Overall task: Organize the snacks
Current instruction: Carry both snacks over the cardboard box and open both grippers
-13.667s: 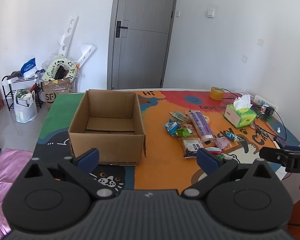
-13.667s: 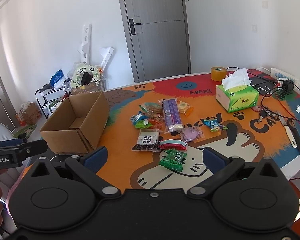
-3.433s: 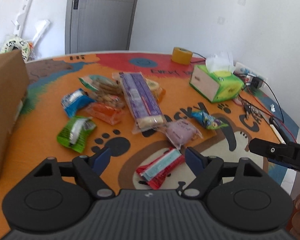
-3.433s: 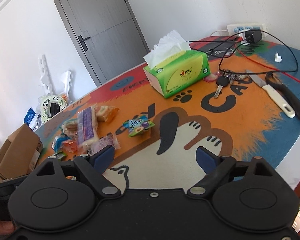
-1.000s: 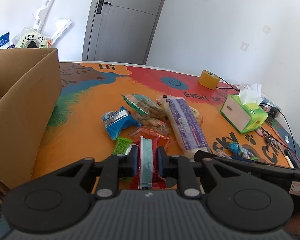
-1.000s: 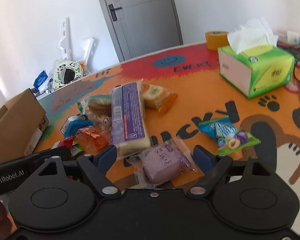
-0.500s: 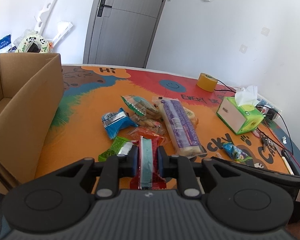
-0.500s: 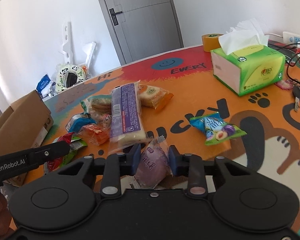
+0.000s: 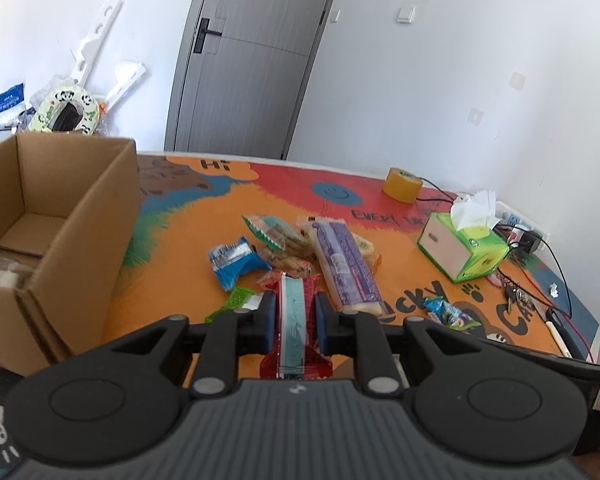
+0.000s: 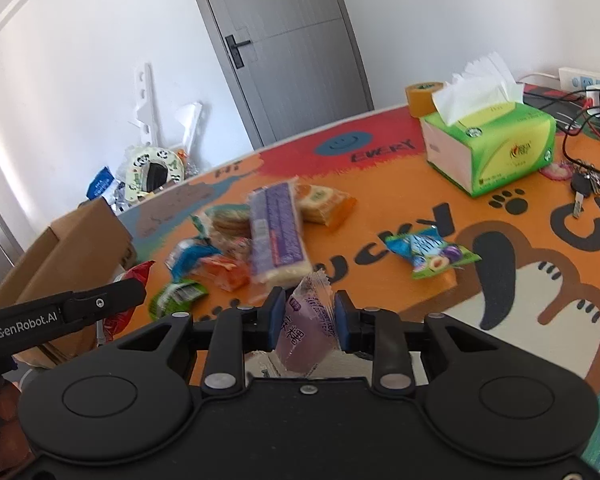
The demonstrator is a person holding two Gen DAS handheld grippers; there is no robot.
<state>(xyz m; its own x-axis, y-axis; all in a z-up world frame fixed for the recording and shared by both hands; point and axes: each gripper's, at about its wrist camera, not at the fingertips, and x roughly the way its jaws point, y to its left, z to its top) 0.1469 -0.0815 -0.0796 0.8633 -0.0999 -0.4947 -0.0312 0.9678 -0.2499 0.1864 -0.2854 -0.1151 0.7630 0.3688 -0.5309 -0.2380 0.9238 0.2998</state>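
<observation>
The right hand-held gripper [image 10: 306,314] has just closed on the purple cake packet [image 10: 306,330]; the left hand-held gripper [image 9: 295,314] pinches the red-and-teal wrapper [image 9: 295,326]. Both look ready for the brown cardboard box [image 9: 56,216] at frame left.

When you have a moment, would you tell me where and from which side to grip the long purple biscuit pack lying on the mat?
Grip the long purple biscuit pack across its narrow width near the middle, coming from above. It lies flat and long, resting partly on other snacks, so its long side edges are the easiest to pinch.

A home room: grey door [image 9: 244,60], cartoon play mat [image 9: 284,196], clutter.
</observation>
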